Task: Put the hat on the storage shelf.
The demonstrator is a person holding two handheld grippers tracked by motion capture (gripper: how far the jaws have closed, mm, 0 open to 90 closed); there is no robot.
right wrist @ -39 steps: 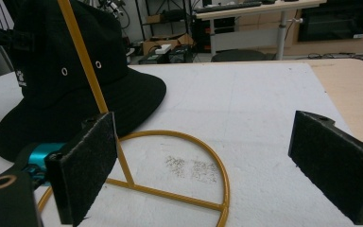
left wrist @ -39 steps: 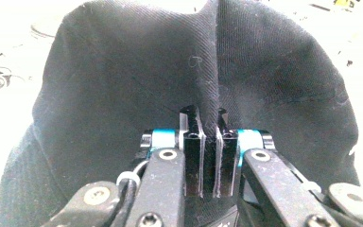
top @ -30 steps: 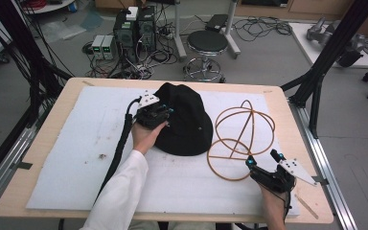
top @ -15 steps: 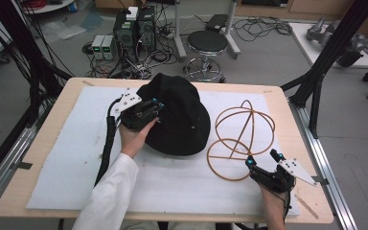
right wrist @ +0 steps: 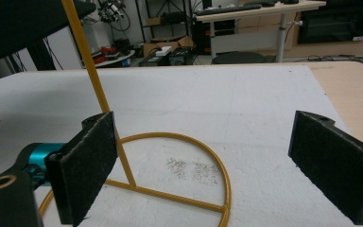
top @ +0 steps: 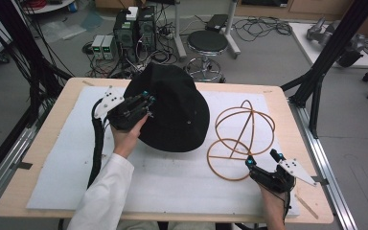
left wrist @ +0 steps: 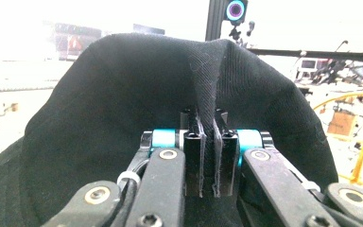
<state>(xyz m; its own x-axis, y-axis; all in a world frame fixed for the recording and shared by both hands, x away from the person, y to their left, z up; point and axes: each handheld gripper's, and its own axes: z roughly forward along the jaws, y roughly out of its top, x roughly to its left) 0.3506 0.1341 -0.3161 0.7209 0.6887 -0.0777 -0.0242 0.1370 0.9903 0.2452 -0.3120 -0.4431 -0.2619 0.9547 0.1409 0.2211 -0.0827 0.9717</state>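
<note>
left gripper (left wrist: 207,156): jaws clamped tight on a pinched fold of the black hat (top: 175,115) | hat hung lifted off the white mat (top: 67,158), far side of table (top: 287,115), just left of the wire stand (top: 242,136) | right gripper (top: 264,160): jaws wide apart, gripping nothing, parked at the stand's base ring near the table's front edge

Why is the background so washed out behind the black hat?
In the left gripper view, the dark black fabric bucket hat takes up most of the picture, so the room behind glares white; the right gripper view is evenly lit, with the thin orange wire stand sharp.
</note>
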